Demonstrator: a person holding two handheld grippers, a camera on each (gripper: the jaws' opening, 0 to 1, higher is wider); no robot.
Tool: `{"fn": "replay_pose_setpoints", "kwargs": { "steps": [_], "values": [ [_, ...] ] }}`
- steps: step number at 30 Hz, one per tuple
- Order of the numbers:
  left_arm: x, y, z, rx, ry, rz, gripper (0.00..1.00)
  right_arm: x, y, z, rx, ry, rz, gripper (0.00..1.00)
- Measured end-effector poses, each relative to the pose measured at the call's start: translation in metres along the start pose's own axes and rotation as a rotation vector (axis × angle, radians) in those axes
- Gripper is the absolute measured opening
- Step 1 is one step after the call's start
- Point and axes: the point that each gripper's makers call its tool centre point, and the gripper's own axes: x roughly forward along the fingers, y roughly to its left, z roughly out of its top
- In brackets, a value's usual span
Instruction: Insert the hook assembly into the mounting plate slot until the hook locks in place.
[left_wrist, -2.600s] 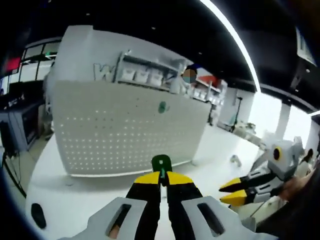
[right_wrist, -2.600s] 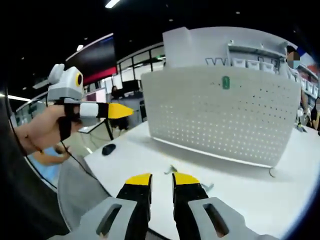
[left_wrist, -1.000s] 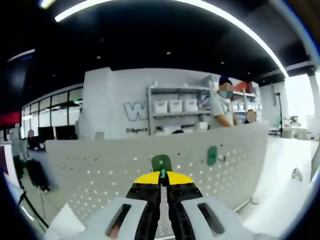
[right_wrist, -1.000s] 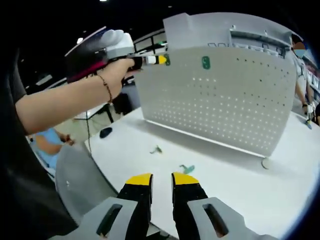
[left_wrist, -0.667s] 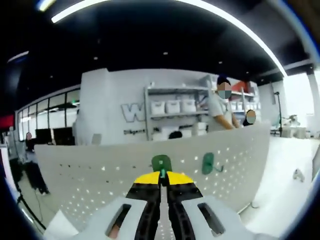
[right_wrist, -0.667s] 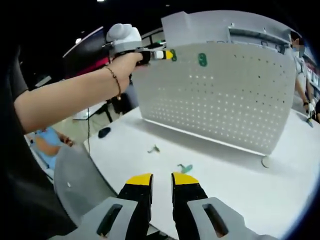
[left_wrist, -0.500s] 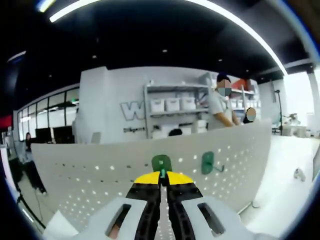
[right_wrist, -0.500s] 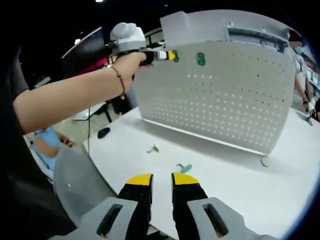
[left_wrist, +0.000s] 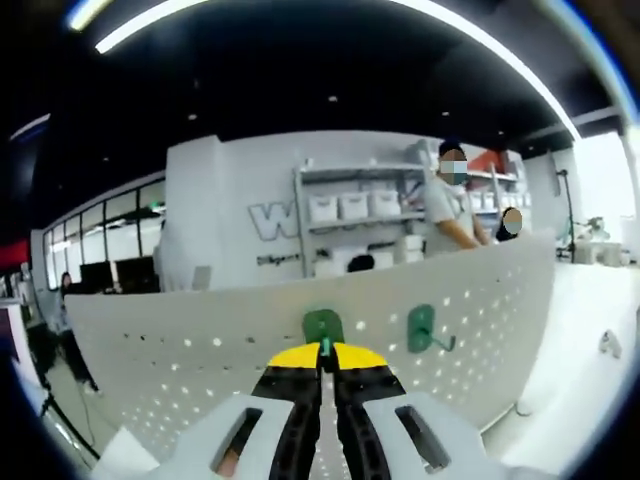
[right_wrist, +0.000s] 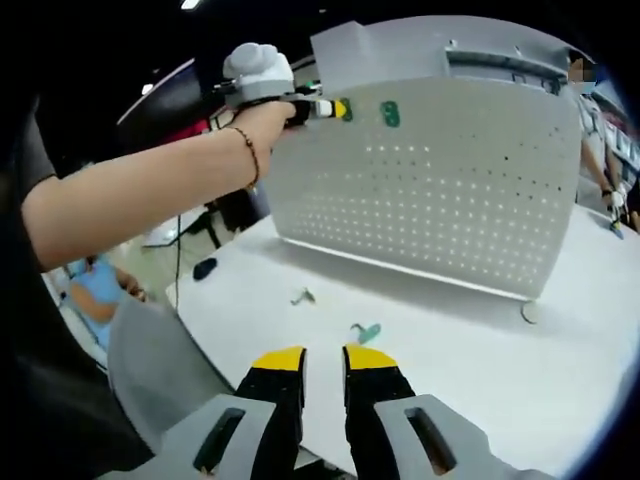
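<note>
Your left claw (left_wrist: 323, 352), clenched on the small green plastic hook (left_wrist: 323, 326), has moved nearer the white perforated metal board (right_wrist: 450, 190), while your right claw (right_wrist: 322, 358) hangs released.

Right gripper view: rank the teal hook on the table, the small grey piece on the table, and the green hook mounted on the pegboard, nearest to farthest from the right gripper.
1. Teal hook, on the table just ahead of the right gripper.
2. Small grey piece, farther out on the table, to the left.
3. Mounted green hook, high on the pegboard, farthest.
</note>
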Motion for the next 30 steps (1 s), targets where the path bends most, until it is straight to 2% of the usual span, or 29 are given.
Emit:
{"fn": "replay_pose_setpoints", "kwargs": {
  "steps": [15, 17, 21, 30],
  "values": [
    [0.002, 0.0029, -0.0057, -0.022, 0.019, 0.017, 0.03, -0.0029, -0.0052, -0.0011, 0.023, -0.006, -0.012, 0.13],
    [0.0028, 0.0059, -0.0078, -0.054, 0.026, 0.018, 0.03, -0.003, -0.0048, -0.0014, 0.026, -0.006, -0.011, 0.13],
    [0.0051, 0.0038, -0.008, -0.038, 0.035, 0.007, 0.03, -0.003, -0.0049, -0.0013, 0.026, -0.008, -0.012, 0.12],
    [0.0038, 0.0029, -0.0096, -0.087, 0.038, 0.004, 0.03, -0.0025, -0.0046, -0.0019, 0.032, -0.008, -0.015, 0.12]
  ]
}}
